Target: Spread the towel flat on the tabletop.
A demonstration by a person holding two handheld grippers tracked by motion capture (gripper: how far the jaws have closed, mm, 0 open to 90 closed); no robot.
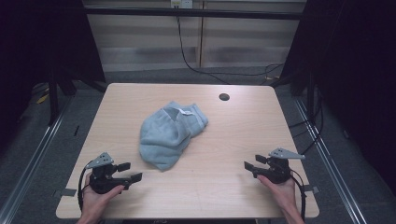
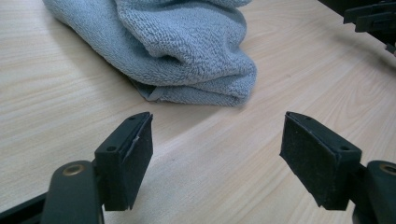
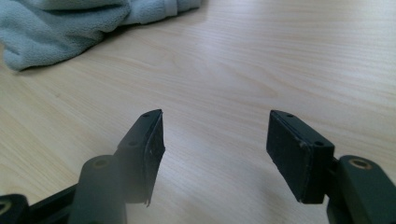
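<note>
A crumpled light blue towel (image 1: 169, 134) lies near the middle of the wooden table (image 1: 233, 135), with a small white label on its far side. My left gripper (image 1: 130, 171) rests at the front left, open and holding nothing, jaws pointing right toward the towel's near end. In the left gripper view the towel (image 2: 187, 51) lies just beyond the gripper (image 2: 217, 156). My right gripper (image 1: 251, 164) sits at the front right, open and holding nothing, jaws pointing left. In the right gripper view the towel (image 3: 60, 28) lies far off at the upper left of the gripper (image 3: 215, 149).
A round cable hole (image 1: 224, 97) is in the table's far right part. Black cables hang behind the table's far edge. The other gripper (image 2: 371, 18) shows at the top right of the left gripper view. Bare wood (image 1: 219, 158) lies between the two grippers.
</note>
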